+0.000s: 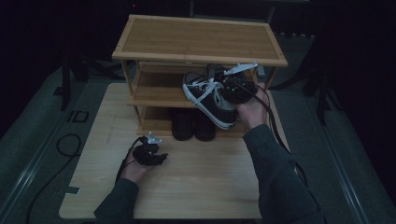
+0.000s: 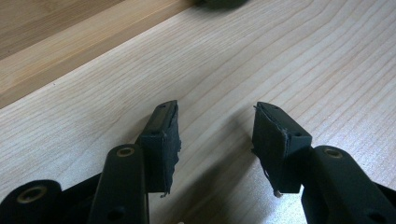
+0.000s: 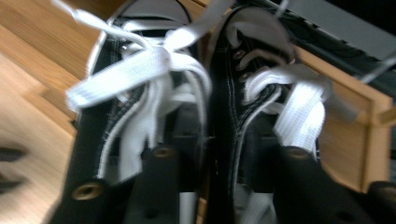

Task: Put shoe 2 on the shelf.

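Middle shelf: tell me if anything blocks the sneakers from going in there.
Nothing visible does. The right gripper has its jaws inside the two black sneakers, at the front of the rack's middle shelf, whose board looks bare. The dark shoes sit lower, on the bottom shelf.

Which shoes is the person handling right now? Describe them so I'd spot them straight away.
Find the wooden shoe rack at the table's far edge. At the front of its middle shelf, by the right tool, sits a pair of black canvas sneakers. Their white laces and white soles set them apart from the plain black shoes on the shelf below.
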Demonstrator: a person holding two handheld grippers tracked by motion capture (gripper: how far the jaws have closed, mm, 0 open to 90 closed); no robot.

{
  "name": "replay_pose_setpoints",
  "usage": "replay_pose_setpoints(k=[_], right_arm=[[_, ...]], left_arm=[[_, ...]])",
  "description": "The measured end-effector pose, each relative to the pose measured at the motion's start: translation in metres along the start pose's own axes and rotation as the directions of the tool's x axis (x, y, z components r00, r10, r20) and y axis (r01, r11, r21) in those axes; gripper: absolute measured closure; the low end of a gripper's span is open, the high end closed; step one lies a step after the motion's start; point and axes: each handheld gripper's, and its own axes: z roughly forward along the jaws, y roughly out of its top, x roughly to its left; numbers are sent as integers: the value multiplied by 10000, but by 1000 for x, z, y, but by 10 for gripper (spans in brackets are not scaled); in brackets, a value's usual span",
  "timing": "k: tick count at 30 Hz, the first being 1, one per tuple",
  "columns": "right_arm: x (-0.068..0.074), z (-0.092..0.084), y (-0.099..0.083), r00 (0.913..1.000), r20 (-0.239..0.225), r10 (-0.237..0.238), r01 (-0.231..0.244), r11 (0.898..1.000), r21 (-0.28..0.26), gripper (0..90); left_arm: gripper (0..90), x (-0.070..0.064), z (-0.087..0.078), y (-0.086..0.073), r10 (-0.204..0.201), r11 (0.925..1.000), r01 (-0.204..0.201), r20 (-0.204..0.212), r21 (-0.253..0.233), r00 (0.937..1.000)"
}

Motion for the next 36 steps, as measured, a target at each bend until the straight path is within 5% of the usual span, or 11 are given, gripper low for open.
replay_pose_setpoints(k=[11,28,36], right_arm=[[-16,-18,-1,9917,-763,-1030,1032,9947,-15,598],[-22,-36,-3,9810,-1544,-1171,1078,9919,-673,659],[-24,-41,-8,9705,-2046,-1275,1148,9907,-728,742]], left_arm=[[508,-1,0,0,13,10000,-13,-27,-3,10000],[604,0,-2,2,-54,9999,61,-447,147,9990],[680,-2,-12,8,-47,9998,45,-149,-181,9999]])
